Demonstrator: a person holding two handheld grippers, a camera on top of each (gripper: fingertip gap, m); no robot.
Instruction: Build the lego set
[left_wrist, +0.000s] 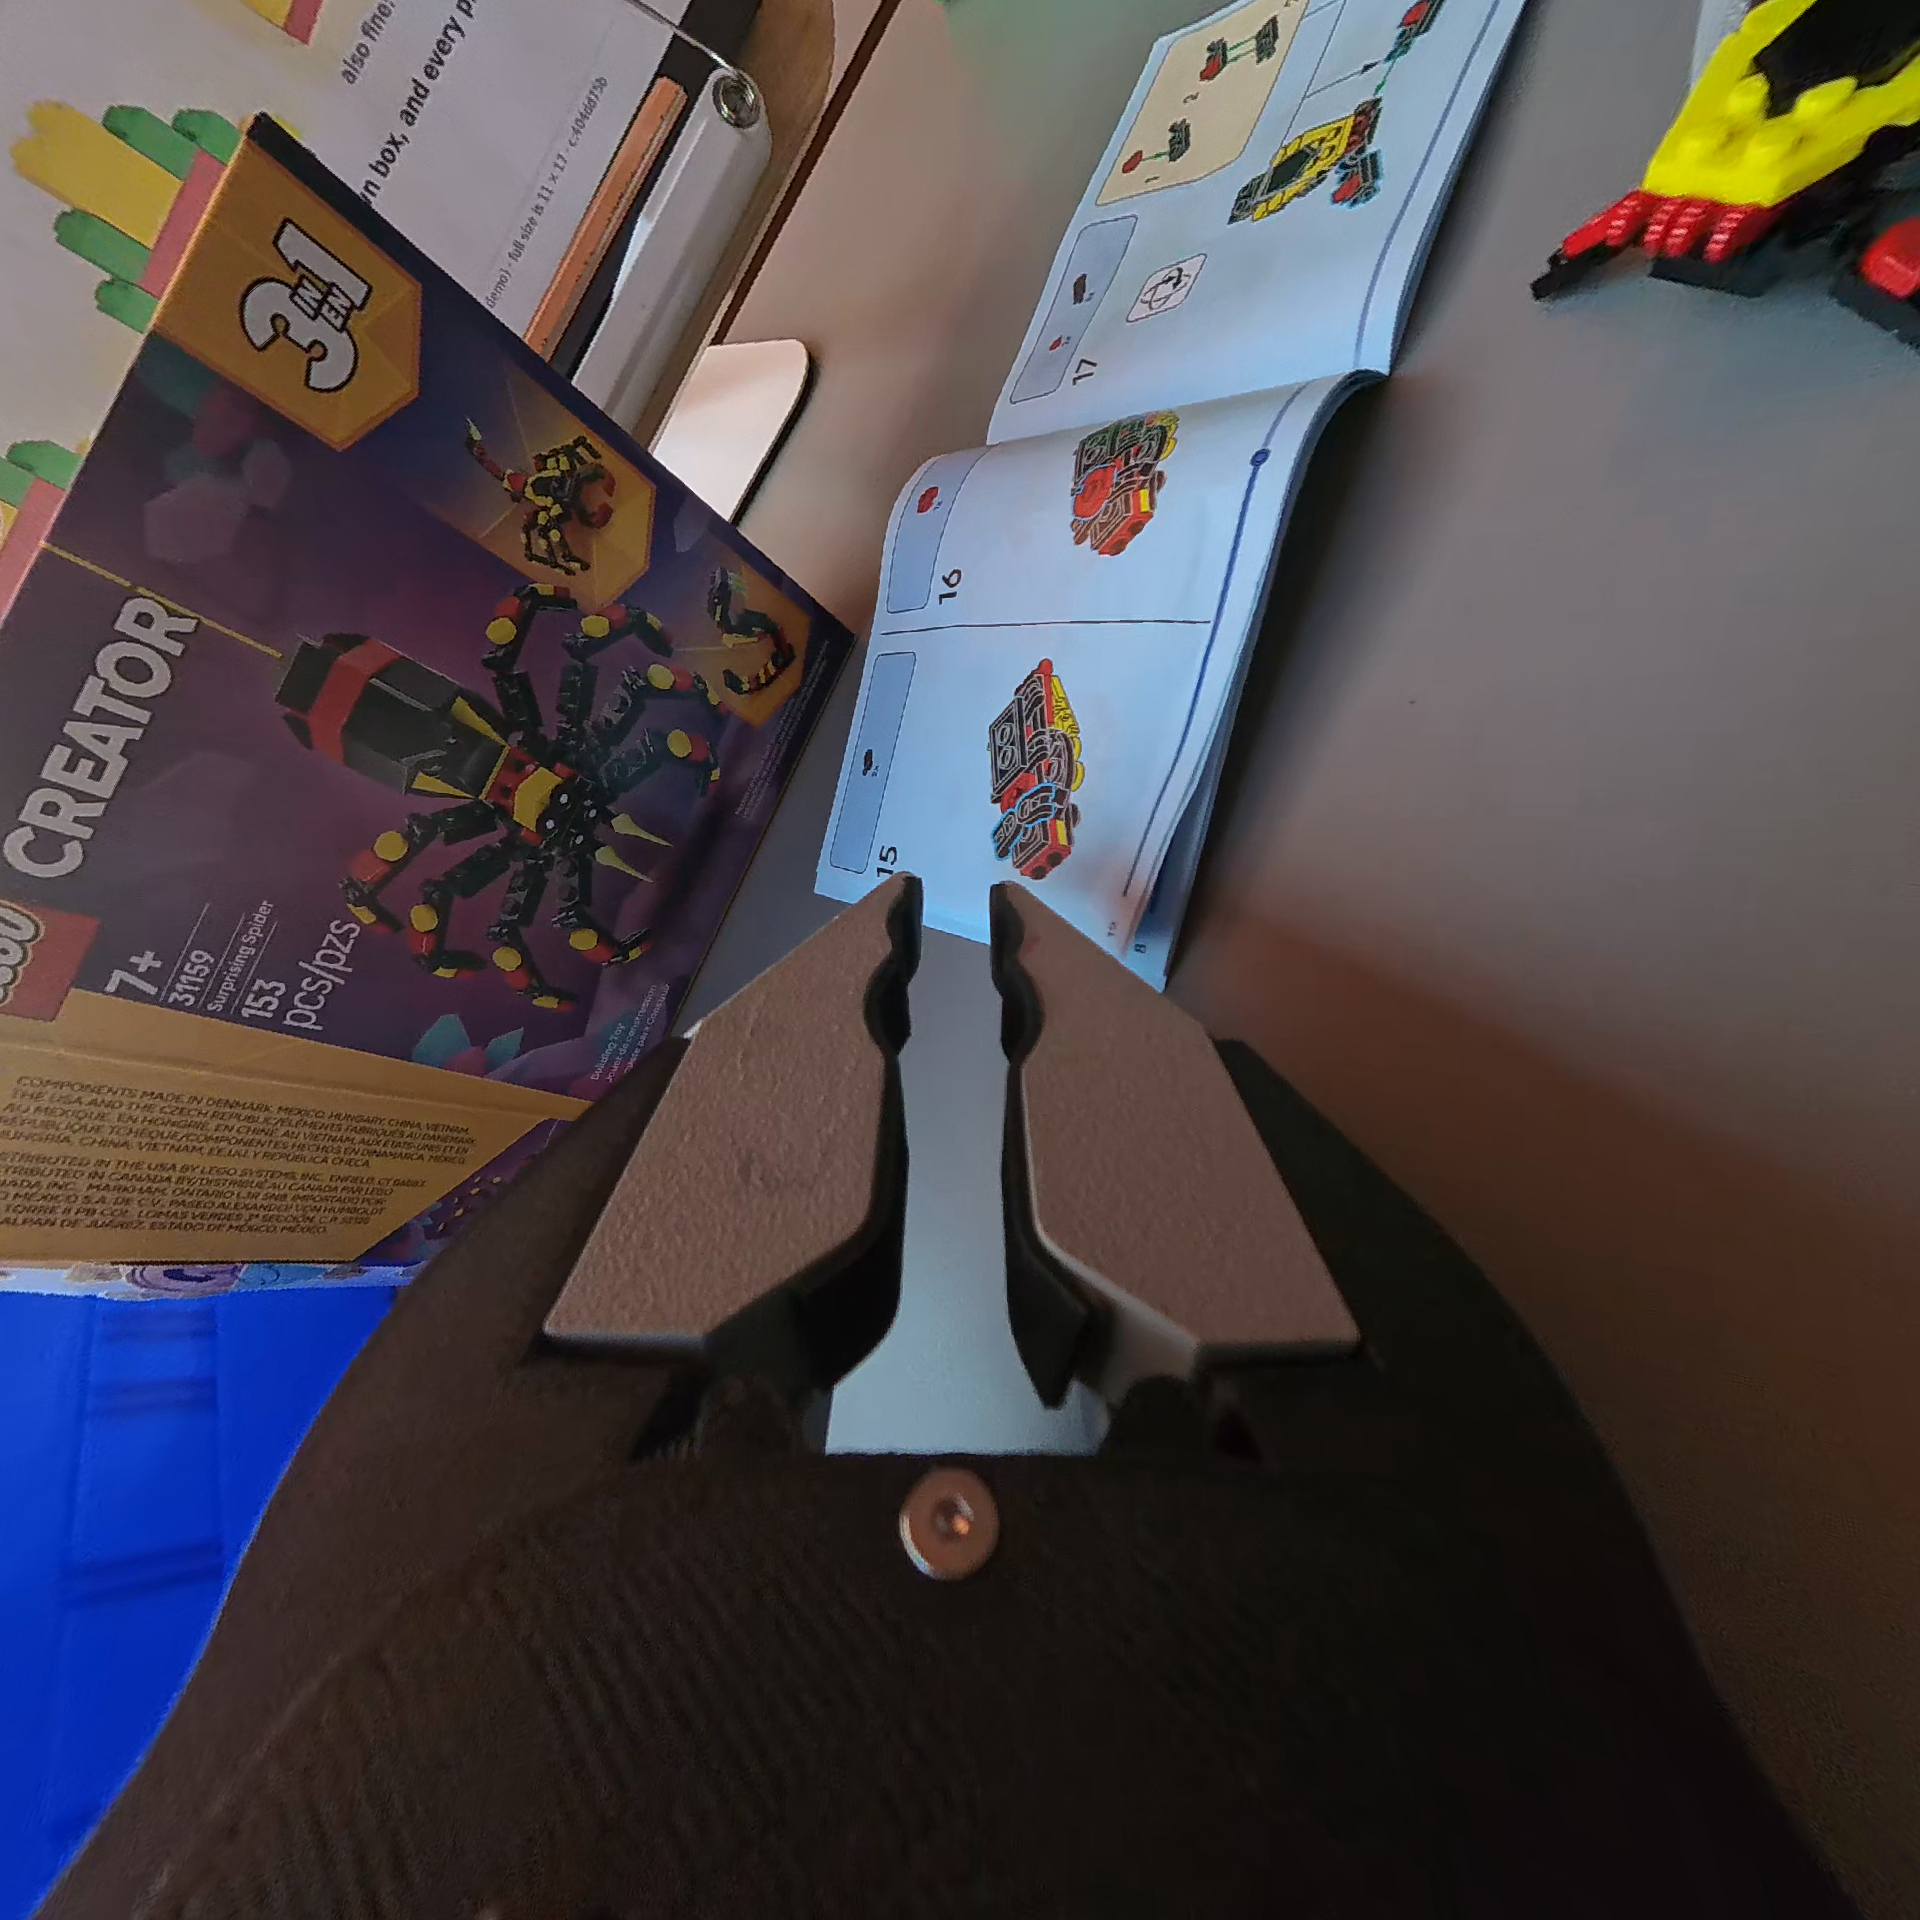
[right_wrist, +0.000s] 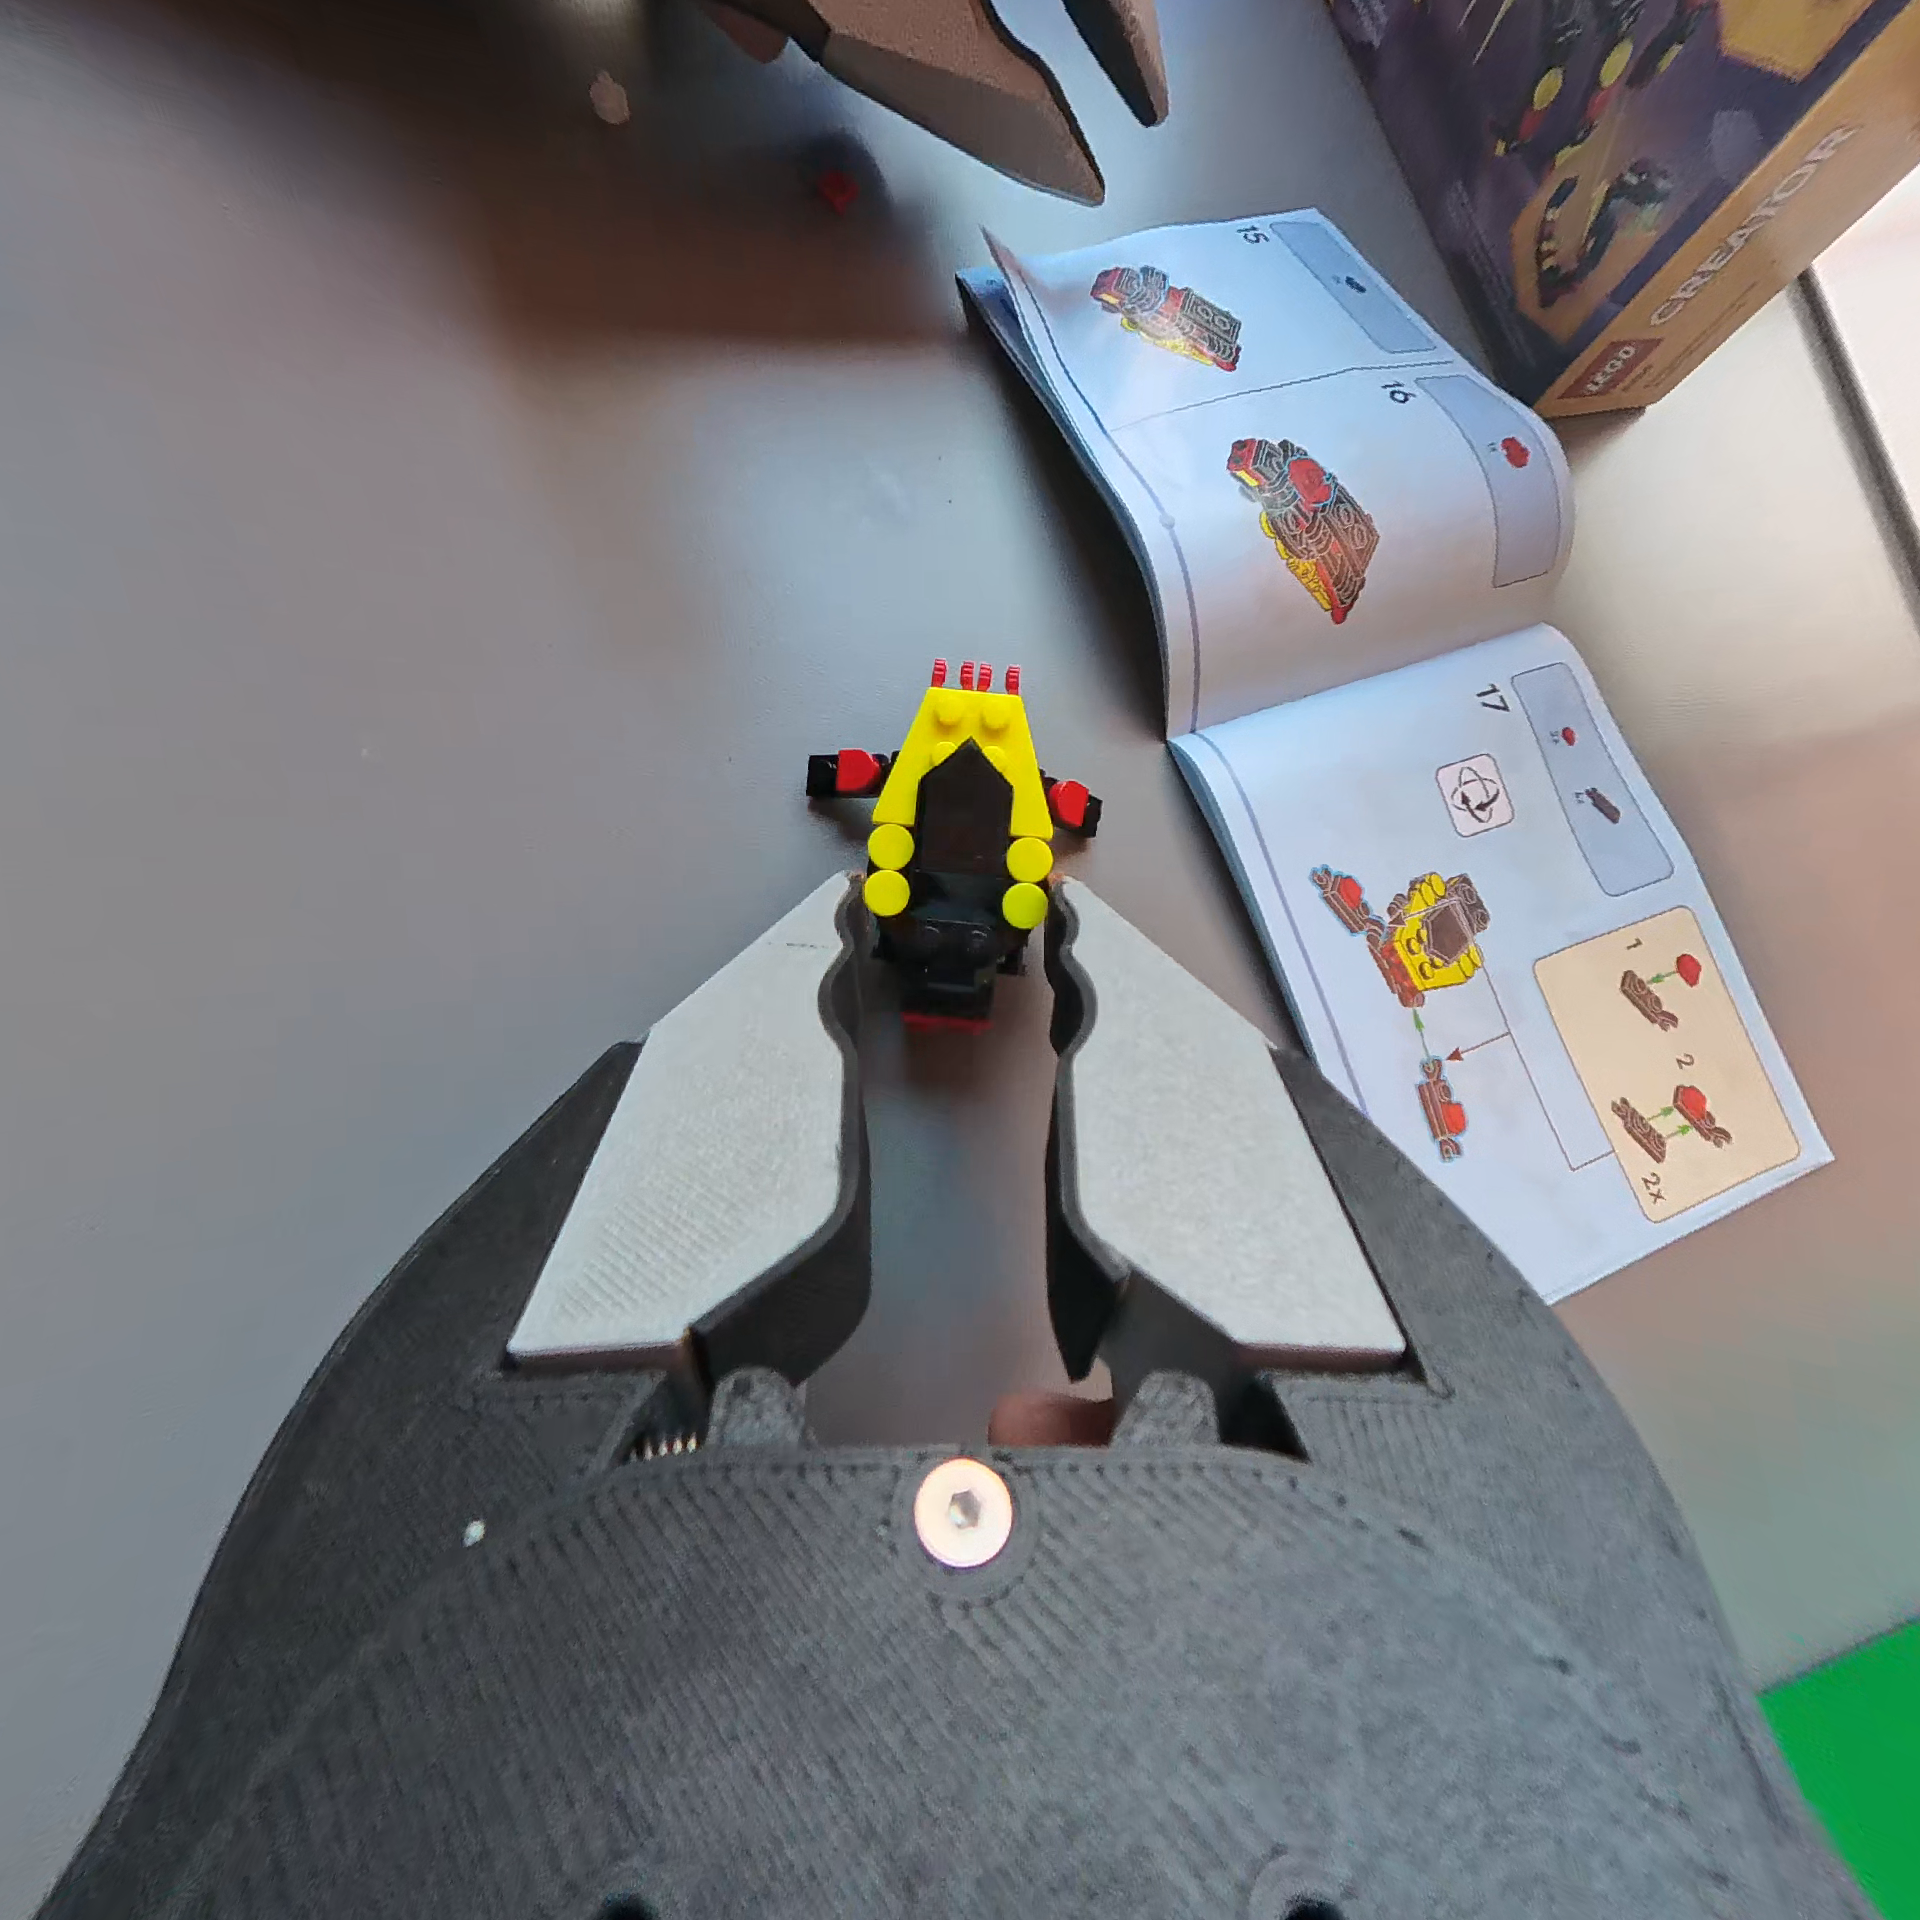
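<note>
A yellow, black and red lego model (right_wrist: 961, 821) rests on the grey table (right_wrist: 416, 623). My right gripper (right_wrist: 954, 896) has its two fingertips pressed against the sides of the model's black rear part. The model also shows at the top right of the left wrist view (left_wrist: 1745, 156). My left gripper (left_wrist: 956, 902) is slightly open and empty, hovering over the near edge of the open instruction booklet (left_wrist: 1143, 623). It also appears at the top of the right wrist view (right_wrist: 1122, 156). A small loose red piece (right_wrist: 836, 190) lies near it.
The booklet (right_wrist: 1403, 520) lies open to the right of the model. The set's purple and gold box (left_wrist: 364, 727) stands behind it, also seen in the right wrist view (right_wrist: 1662, 156). A tiny pale piece (right_wrist: 608, 99) lies far left. A blue surface (left_wrist: 156, 1558) is below the box. About 15 cm separates my left fingertips from my right. The small loose red piece (right_wrist: 836, 190) sits 7 cm or so from the ends of my left fingers.
</note>
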